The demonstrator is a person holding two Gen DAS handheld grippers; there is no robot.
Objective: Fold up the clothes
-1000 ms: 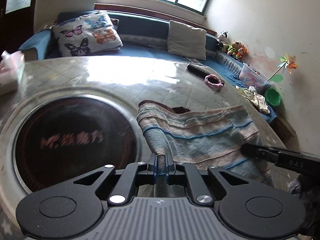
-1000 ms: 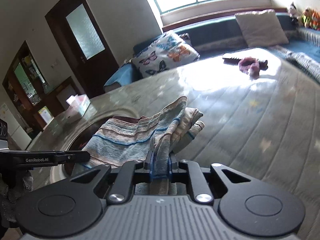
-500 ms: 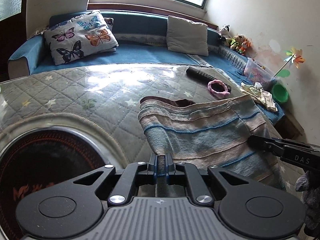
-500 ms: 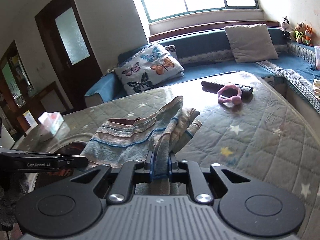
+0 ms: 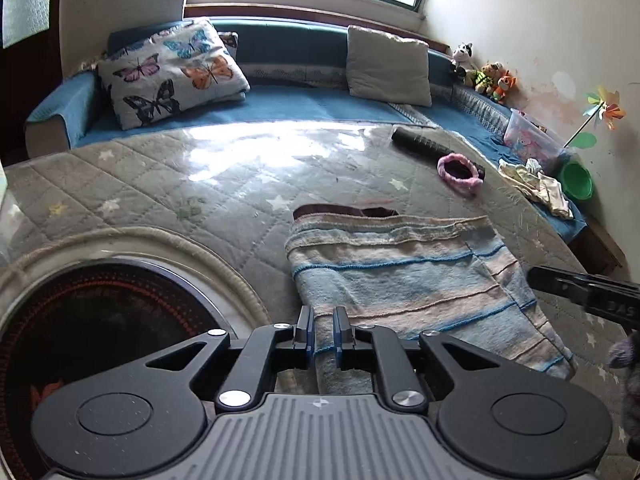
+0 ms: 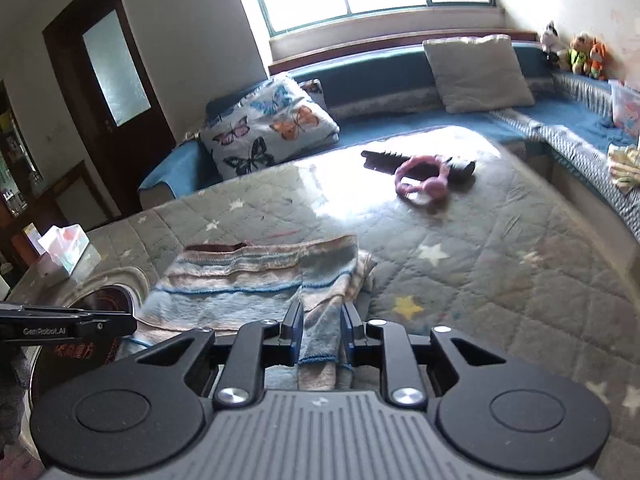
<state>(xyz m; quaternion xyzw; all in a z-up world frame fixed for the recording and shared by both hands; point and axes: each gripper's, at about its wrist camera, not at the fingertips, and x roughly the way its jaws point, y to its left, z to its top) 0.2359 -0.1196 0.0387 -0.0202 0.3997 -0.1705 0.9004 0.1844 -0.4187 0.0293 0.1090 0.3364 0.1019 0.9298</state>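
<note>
now, at your far left a dark round inset (image 5: 80, 320) sits in the bench (image 5: 200, 184), which wears a quilted, star-printed cover. a tissue box (image 6: 66, 246) stands near the bench's left edge in the right wrist view. next comes your left hand-held gripper (image 5: 323, 332): its jaws are opening, a narrow gap between them, with the near left edge of the sweater (image 5: 400, 280) lying in that gap; the pads no longer look pressed on the cloth. the sweater, striped in blue, pink and cream, lies flat on the bench cover just right of the inset, its dark-lined collar on the far side. your right hand-held gripper (image 6: 320, 332) is at the sweater's right side, jaws opening and wider apart than the left, a fold of the knit loose between them and not clamped. farther back and to the right, a pink hair band (image 5: 460, 170) rests against a dark remote (image 5: 424, 144). behind the bench runs a blue sofa (image 5: 280, 104) with a butterfly pillow (image 5: 172, 72) and a grey cushion (image 5: 388, 66).
</note>
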